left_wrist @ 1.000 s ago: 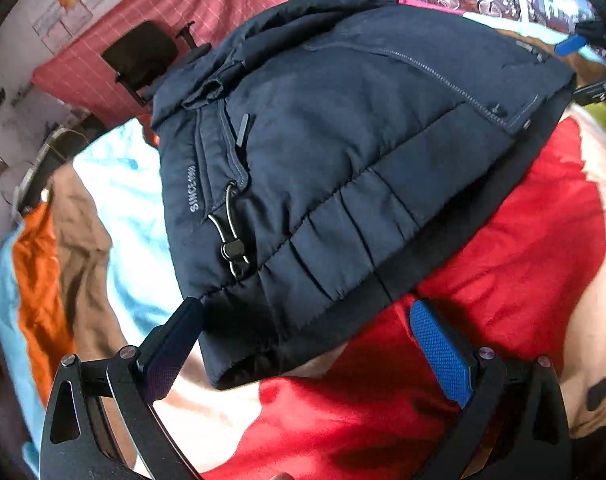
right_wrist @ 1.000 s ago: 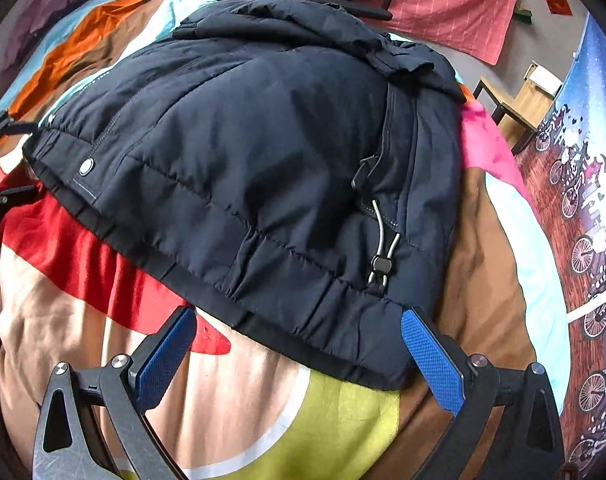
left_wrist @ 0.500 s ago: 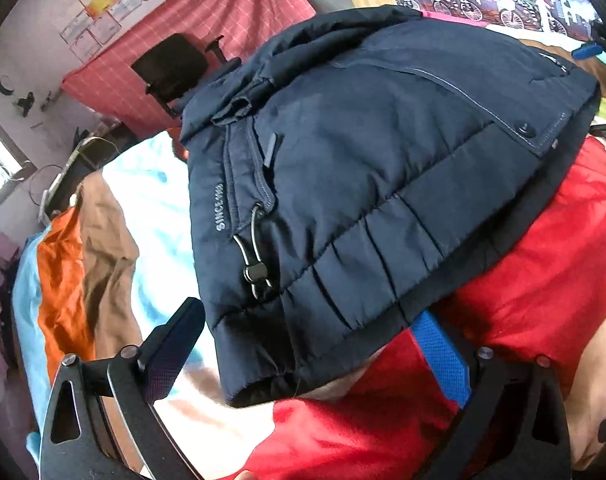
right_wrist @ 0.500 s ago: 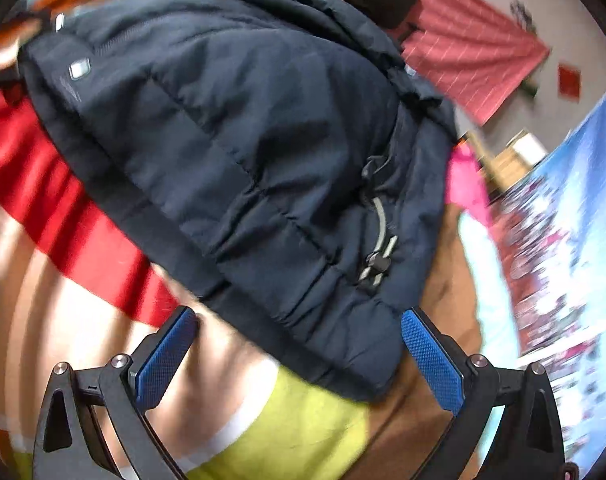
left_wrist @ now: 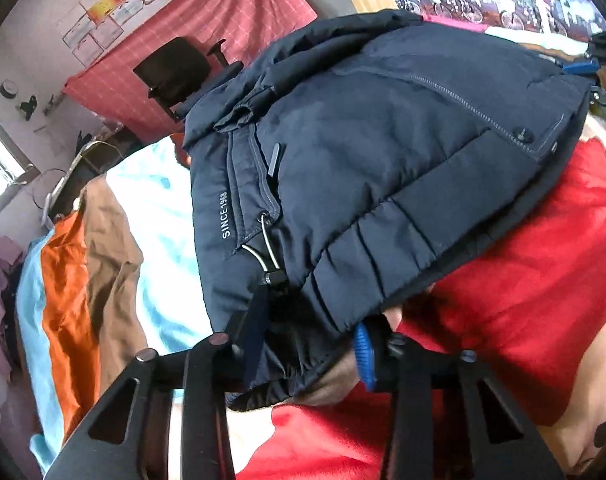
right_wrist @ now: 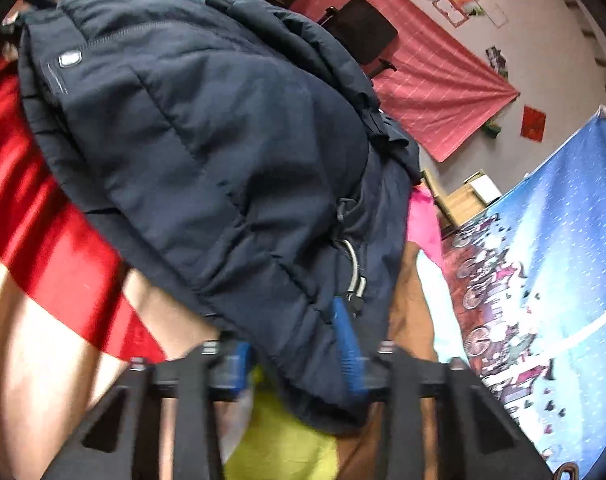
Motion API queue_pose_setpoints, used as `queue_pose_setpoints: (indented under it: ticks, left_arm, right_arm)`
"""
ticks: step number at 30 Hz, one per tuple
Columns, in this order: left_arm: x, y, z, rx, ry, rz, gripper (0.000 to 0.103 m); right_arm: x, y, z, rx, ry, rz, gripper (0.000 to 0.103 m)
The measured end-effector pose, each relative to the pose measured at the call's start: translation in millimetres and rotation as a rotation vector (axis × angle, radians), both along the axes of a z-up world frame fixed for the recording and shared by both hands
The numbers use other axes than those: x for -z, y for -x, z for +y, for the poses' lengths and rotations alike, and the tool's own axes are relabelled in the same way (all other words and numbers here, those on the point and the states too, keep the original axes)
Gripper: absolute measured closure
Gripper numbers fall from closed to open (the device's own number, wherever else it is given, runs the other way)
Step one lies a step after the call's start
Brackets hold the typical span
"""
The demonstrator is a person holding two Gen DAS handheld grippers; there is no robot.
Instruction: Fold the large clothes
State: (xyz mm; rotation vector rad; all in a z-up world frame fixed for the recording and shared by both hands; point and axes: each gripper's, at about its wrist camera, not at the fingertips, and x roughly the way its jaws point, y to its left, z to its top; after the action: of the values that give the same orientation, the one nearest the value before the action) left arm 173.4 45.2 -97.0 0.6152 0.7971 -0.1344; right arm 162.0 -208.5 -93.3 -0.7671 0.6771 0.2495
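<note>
Left gripper [left_wrist: 307, 340], right gripper [right_wrist: 291, 344]: jaws just narrowed, each pinching hem of padded navy jacket [left_wrist: 383, 152]; multicoloured blanket [left_wrist: 523, 264] beneath; black office chair [left_wrist: 175, 68] upper left.

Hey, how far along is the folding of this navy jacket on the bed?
Done: the jacket already lies doubled over on the bedspread.
In hand: the left gripper and right gripper have just closed on its near hem corners.
Left: probably lifting that hem over for another fold.

1. Left gripper [left_wrist: 307, 344], lower centre of its frame: jaws have just been closing, pads pinching the jacket [left_wrist: 383, 152] hem.
2. Right gripper [right_wrist: 295, 344], lower centre: jaws just closed on the same jacket's corner.
</note>
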Motion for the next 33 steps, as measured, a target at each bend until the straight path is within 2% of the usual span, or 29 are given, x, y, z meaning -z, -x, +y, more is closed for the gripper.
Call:
queue_pose_setpoints:
  ticks: [4, 6, 11, 15, 19, 23, 25, 30, 33]
  left_arm:
    - [-19, -6, 1, -0.015, 0.065, 0.02, 0.08]
    - [-34, -6, -2, -0.003, 0.075, -0.007, 0.087]
    - [-73, -16, -3, 0.01, 0.12, -0.053, 0.092]
    - [-110, -40, -3, 0.006, 0.158, -0.104, 0.094]
    - [-157, -81, -8, 0.006, 0.181, -0.191, 0.096]
    - [-197, -125, -15, -0.008, 0.169, -0.289, 0.1]
    - [-212, -154, -15, -0.033, 0.182, -0.305, 0.1]
    - [-231, -224, -15, -0.117, 0.196, -0.315, 0.1]
    - [-230, -274, -20, -0.161, 0.121, -0.362, 0.1]
  right_arm:
    - [-18, 0, -1, 0.019, -0.062, -0.011, 0.089]
    - [-37, -4, -4, 0.032, -0.122, -0.023, 0.092]
    - [-85, -16, -8, 0.049, -0.242, -0.062, 0.094]
    - [-119, -38, -12, 0.062, -0.317, -0.091, 0.095]
    - [-153, -72, -18, 0.083, -0.4, -0.105, 0.095]
    - [-189, -118, -26, 0.117, -0.476, -0.137, 0.095]
    - [-204, -140, -27, 0.125, -0.495, -0.154, 0.095]
    - [-231, -216, -18, 0.148, -0.501, -0.175, 0.096]
    - [-236, -262, -8, 0.165, -0.499, -0.186, 0.096]
